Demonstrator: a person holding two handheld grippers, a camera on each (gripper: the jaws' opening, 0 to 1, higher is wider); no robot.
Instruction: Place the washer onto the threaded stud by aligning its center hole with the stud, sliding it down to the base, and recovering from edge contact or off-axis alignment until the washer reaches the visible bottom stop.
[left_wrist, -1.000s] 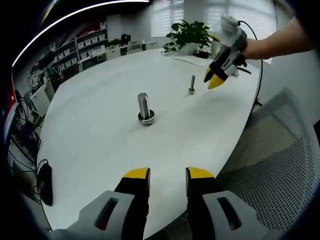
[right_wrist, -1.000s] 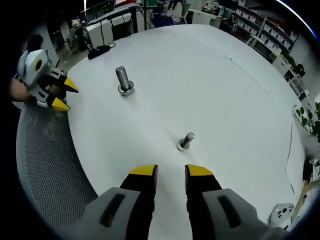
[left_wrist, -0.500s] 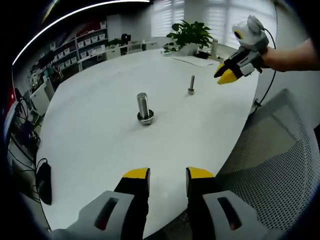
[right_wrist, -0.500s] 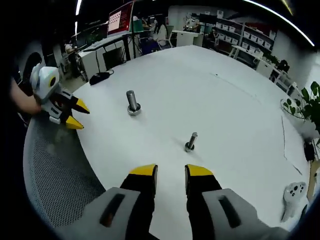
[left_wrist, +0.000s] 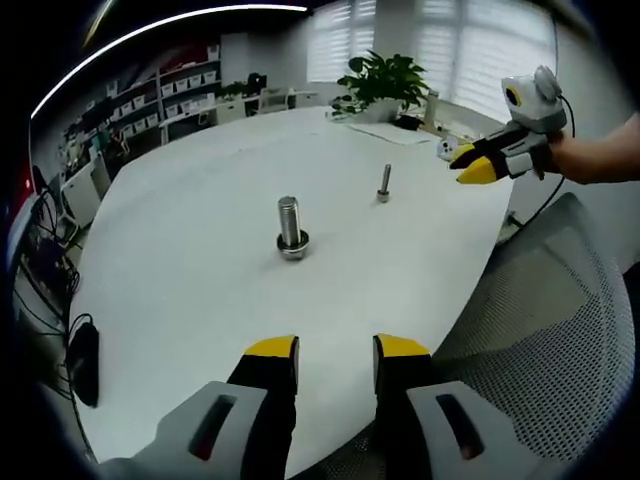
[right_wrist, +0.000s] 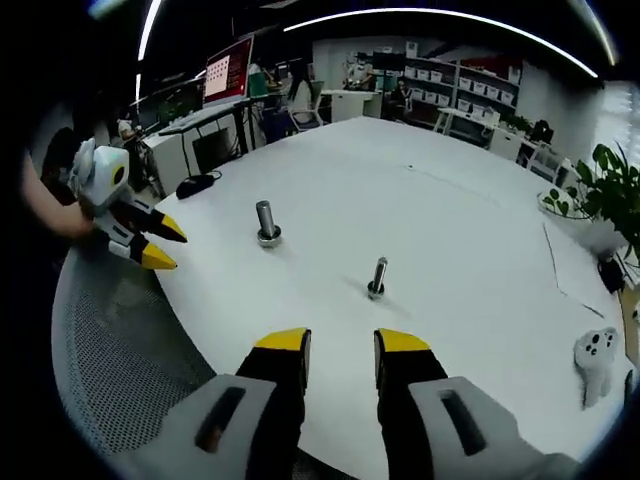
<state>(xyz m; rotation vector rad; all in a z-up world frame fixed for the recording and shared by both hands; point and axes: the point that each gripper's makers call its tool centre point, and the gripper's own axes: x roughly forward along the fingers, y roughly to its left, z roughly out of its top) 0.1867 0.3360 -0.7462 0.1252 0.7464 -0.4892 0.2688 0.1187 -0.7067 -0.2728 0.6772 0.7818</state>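
Both grippers have pulled back from the table since the earlier frames: the right gripper (left_wrist: 478, 166), seen at the upper right of the left gripper view, now hangs past the table edge, above the mesh chair (left_wrist: 560, 300), where it was near the small stud a second ago.

At centre frame stands the large threaded stud (left_wrist: 291, 226), upright on the white table (left_wrist: 180, 250), with a washer (left_wrist: 292, 246) seated around its base, apparently at the bottom stop. Beyond it, toward the upper middle, the small stud (left_wrist: 384, 183) also stands upright with a collar at its foot; whether that is a washer is too small to tell.

The left gripper (left_wrist: 335, 350) has its jaws parted and empty at the bottom of its own view. In the right gripper view, the right gripper's jaws stand apart with nothing between them.

Judging from this, the placement looks finished. The remaining risk is a careless sweep back across the table knocking a free-standing stud over, since neither appears fixed down.
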